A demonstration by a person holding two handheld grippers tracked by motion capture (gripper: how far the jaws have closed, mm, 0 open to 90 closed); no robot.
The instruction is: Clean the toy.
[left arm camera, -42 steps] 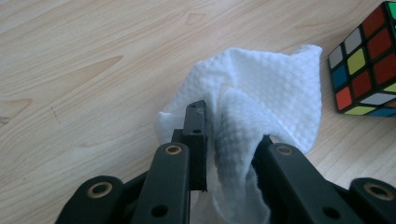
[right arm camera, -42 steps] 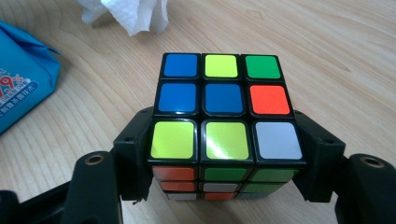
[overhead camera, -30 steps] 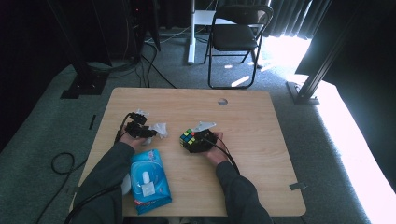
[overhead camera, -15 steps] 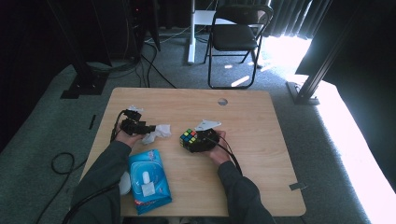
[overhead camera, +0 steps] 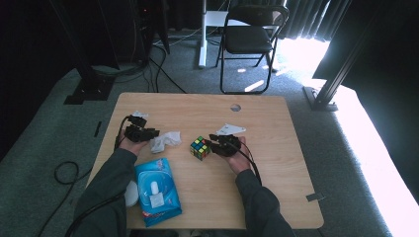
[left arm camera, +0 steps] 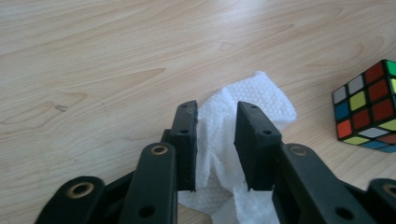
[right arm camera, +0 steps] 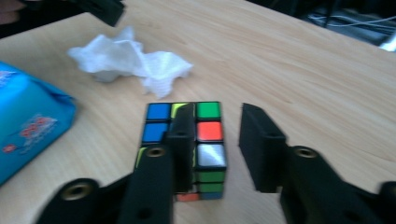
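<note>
A scrambled colour cube [overhead camera: 200,148] [right arm camera: 208,131] [left arm camera: 366,109] stands on the wooden table [overhead camera: 276,168] near its middle. My right gripper [overhead camera: 212,143] [right arm camera: 217,112] hovers at the cube's right side. Its jaws have just been closing to a narrow gap, and they are open. The left jaw crosses over the cube's top, and nothing is pinched between the pads. A crumpled white tissue [overhead camera: 165,140] [left arm camera: 261,93] [right arm camera: 126,60] lies left of the cube. My left gripper [overhead camera: 155,133] [left arm camera: 218,107] [right arm camera: 100,9] hangs over the tissue's near end. Its jaws have also just been closing, the tissue shows in the gap, and I see no grip.
A blue pack of wipes [overhead camera: 155,190] [right arm camera: 28,121] lies near the front left edge, beside a small white object [overhead camera: 131,193]. A round hole [overhead camera: 235,107] sits in the table's far side. A folding chair [overhead camera: 247,37] stands beyond the table.
The right gripper has lifted a little beside the cube. The left hand, the tissue and the cube stay about where they were.
</note>
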